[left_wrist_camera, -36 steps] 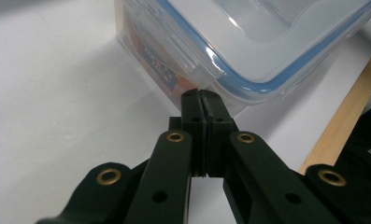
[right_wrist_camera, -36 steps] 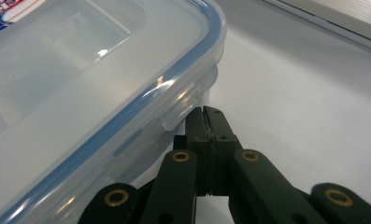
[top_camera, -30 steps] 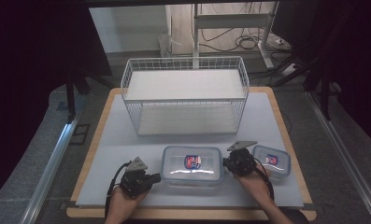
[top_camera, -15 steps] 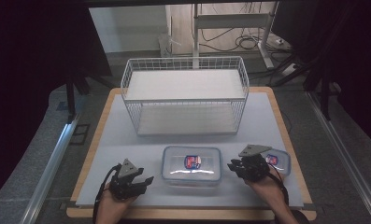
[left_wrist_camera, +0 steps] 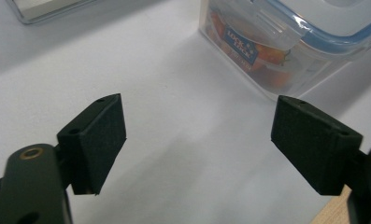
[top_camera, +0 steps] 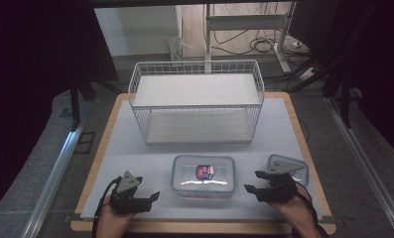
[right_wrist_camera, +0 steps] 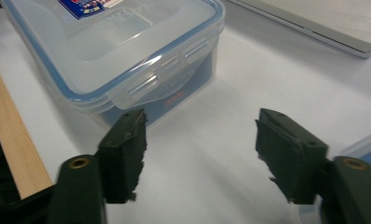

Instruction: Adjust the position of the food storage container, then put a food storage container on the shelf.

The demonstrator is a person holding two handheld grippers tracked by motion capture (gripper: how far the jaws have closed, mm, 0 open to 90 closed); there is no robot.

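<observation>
Near the front edge of the table (top_camera: 135,148), the left gripper (top_camera: 154,197) and right gripper (top_camera: 249,187) are held on either side of the box (top_camera: 203,174), apart from it. Both pairs of jaws have just been opening and stand wide with nothing between them, evidently so that the box is left resting free. Beyond it, toward the back edge, a wire basket (top_camera: 197,101) is set, probably as its destination.

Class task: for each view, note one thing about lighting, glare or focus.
High view: dark surroundings, table lit, glare streak on the box lid. Left gripper view: near tongs slightly soft, the box's shadow falls on the table. Right gripper view: soft sheen on the lid, sharp enough to show its clip.
</observation>
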